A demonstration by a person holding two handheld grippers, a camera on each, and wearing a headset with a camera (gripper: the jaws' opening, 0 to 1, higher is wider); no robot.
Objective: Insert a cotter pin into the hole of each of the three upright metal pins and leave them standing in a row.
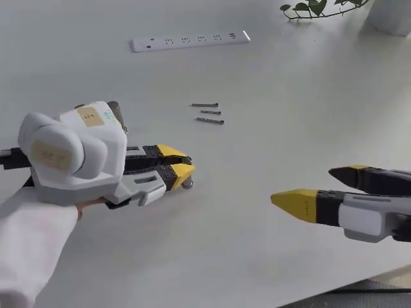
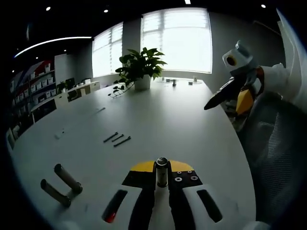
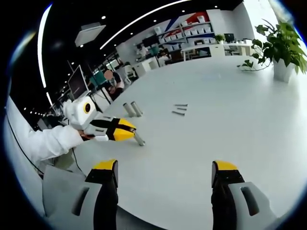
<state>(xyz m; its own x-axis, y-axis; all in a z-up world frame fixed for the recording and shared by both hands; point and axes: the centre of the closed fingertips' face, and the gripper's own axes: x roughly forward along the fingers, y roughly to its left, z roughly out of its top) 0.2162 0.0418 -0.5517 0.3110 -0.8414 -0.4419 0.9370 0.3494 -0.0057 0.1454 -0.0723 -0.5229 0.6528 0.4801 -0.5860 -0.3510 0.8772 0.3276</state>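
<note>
While left gripper (image 1: 182, 164) pinches short grey metal pin (image 2: 162, 173) | right gripper (image 3: 165, 168) gaping; empty

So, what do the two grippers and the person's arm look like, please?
Both grippers have pale grey-white moulded shells and black jaws ending in pointed yellow tips. The left gripper carries a bulky rounded housing with two tan stickers. The right gripper has a long slot in its shell. The left arm wears a white sleeve.

No legible text; marks on tan stickers (image 1: 90, 116) of left claw (image 1: 184, 163) too blurred.
</note>
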